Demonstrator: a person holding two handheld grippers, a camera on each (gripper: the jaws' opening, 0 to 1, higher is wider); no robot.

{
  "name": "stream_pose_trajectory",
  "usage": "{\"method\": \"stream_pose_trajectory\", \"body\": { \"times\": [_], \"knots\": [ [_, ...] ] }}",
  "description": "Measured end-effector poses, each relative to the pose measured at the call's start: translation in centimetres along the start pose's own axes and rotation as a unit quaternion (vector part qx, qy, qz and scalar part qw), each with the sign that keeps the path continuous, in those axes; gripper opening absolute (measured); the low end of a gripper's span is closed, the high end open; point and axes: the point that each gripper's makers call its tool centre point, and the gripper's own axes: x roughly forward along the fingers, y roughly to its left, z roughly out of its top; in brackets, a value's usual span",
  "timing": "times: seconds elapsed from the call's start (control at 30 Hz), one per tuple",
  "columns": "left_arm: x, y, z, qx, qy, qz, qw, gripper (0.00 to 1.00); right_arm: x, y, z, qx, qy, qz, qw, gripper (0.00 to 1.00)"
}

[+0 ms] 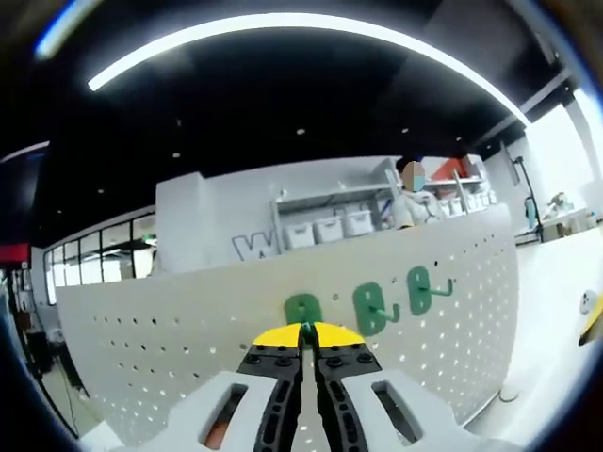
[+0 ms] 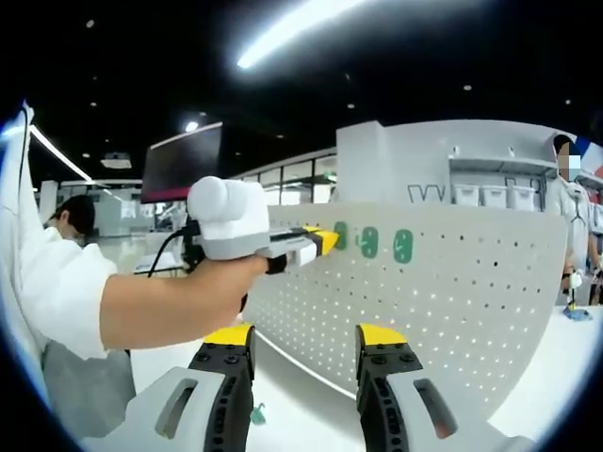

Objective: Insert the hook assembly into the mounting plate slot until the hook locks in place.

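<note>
A large outlined letter "W" stood on the white wall point(image 1: 203, 212) behind the pegboard point(image 1: 188, 330); further letters were hidden. In the right gripper view the same lettering point(image 2: 424, 193) was too blurred to read.

The pegboard point(image 1: 188, 330) is white, dotted all over with a regular grid of small dark holes. On it sit three green hooks point(image 1: 369, 306), the one nearest the left gripper point(image 1: 308, 331) a slightly deeper green (perhaps only shadow). That gripper has yellow tips, black jaws and a pale grey body; the right gripper point(image 2: 306, 339) wears the same colours. Below the pegboard a small green piece point(image 2: 257, 411) lies on the white table point(image 2: 301, 395).
</note>
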Motion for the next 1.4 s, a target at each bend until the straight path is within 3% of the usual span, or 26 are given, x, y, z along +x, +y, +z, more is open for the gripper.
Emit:
{"method": "stream_pose_trajectory", "body": {
  "times": [0.47,1.07,1.4],
  "knots": [
    [0.04,-0.06,0.14,0.001,-0.030,0.020,0.9994,0.02,-0.03,-0.09,-0.25,-0.002,0.007,0.001,1.0000,0.42],
    [0.09,0.00,0.11,0.007,-0.043,0.018,0.9989,0.02,0.74,-0.62,-0.84,-0.002,0.016,0.000,0.9999,0.42],
    [0.24,0.01,0.22,0.001,-0.035,0.008,0.9993,0.04,0.67,-0.46,-0.59,-0.004,0.014,0.000,0.9999,0.42]
  ]
}}
